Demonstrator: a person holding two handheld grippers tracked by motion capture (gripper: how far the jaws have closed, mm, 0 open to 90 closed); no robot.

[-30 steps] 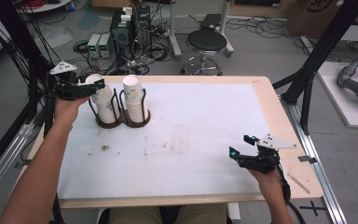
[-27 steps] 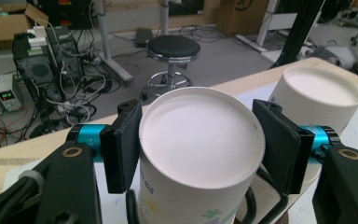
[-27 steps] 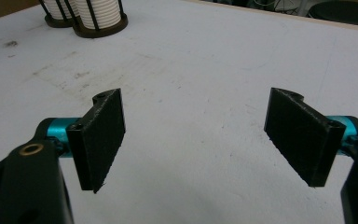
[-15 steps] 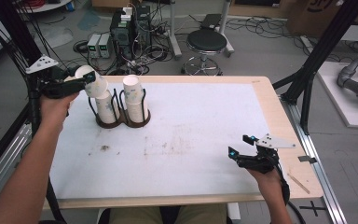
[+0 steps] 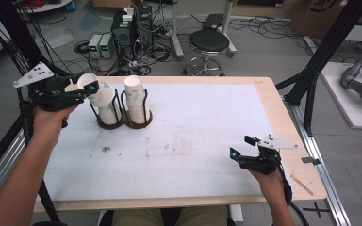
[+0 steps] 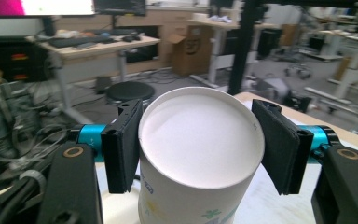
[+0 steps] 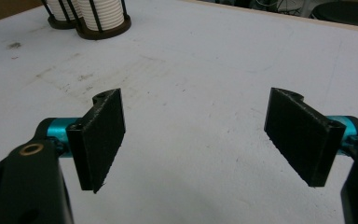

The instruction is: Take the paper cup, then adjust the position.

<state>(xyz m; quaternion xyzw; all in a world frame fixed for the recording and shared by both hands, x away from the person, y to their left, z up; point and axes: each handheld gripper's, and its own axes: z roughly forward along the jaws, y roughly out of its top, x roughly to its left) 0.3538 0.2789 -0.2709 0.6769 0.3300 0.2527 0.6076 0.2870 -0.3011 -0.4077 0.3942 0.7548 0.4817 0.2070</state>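
White-topped table (image 5: 193,141): my left tongs (image 5: 86,88) clamped a tilted white paper cup (image 5: 100,92) above the black wire holder (image 5: 125,123); right tongs (image 5: 242,147) gaped empty.

White paper cup (image 5: 96,89) — tilted, lifted above rack (image 5: 122,123)

The white paper cup (image 6: 200,163) has some small blue-green marks low on its side, next to a little green leaf picture, but they are too blurry to read. There are no other words or numbers clear enough to read.
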